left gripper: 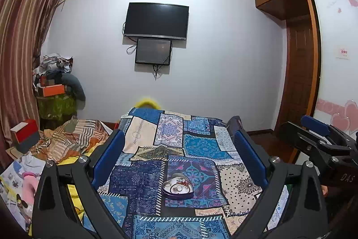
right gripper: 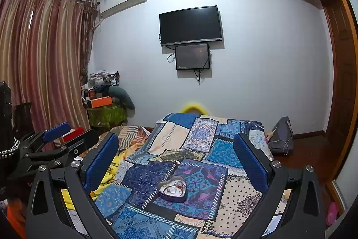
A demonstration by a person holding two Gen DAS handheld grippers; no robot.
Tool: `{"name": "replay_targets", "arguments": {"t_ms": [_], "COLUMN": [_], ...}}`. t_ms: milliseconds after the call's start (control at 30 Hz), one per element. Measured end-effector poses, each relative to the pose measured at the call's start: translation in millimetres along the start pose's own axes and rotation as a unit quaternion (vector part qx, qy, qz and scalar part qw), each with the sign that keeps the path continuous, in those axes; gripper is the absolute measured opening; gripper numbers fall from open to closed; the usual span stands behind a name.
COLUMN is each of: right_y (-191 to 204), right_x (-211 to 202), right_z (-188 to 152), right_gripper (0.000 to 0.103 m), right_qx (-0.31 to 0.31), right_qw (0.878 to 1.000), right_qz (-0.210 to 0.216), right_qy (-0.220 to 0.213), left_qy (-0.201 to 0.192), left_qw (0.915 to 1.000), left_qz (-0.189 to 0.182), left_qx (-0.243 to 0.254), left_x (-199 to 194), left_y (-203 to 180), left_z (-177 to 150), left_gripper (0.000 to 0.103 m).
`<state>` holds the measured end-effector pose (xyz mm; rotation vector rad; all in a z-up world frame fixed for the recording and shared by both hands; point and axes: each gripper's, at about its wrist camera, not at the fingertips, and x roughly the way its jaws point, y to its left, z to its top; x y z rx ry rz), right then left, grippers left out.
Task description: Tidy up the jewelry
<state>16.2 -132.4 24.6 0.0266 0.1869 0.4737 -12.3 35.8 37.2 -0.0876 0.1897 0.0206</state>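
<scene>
We read only "DAS" on the right hand-held gripper [left gripper: 322, 138]; the TV [left gripper: 156, 21] brand stayed illegible.

- Left gripper [left gripper: 179, 149]: jaws spread wide, nothing between them, held above the bed.
- Bed [left gripper: 197, 142]: covered by a blue patchwork cloth [left gripper: 143, 178].
- Heart-shaped tin [left gripper: 177, 186]: lies open on the cloth, near the bed's middle, between the two jaws in this view and apart from both.
- Tin contents: several small rings and a red cord piece [left gripper: 184, 183]; finer detail too small to tell.
- Right gripper [left gripper: 317, 133]: visible beyond the bed's right edge; jaw state unclear.
</scene>
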Motion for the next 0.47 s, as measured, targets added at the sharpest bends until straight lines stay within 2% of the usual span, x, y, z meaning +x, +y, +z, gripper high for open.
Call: {"name": "replay_targets", "arguments": {"t_ms": [467], "right_y": [-0.4], "right_x": [6.3], "right_z": [-3.3], "right_gripper": [0.102], "right_qx": [0.0], "right_qw": [1.0], "right_qz": [-0.001], "right_qy": [0.01], "left_qy": [0.009], "left_qw": [1.0], "left_qz": [0.003], "left_qx": [-0.003], "left_x": [9.3], "left_y": [6.0], "left_z": [-5.3], "left_gripper": [0.098]}}
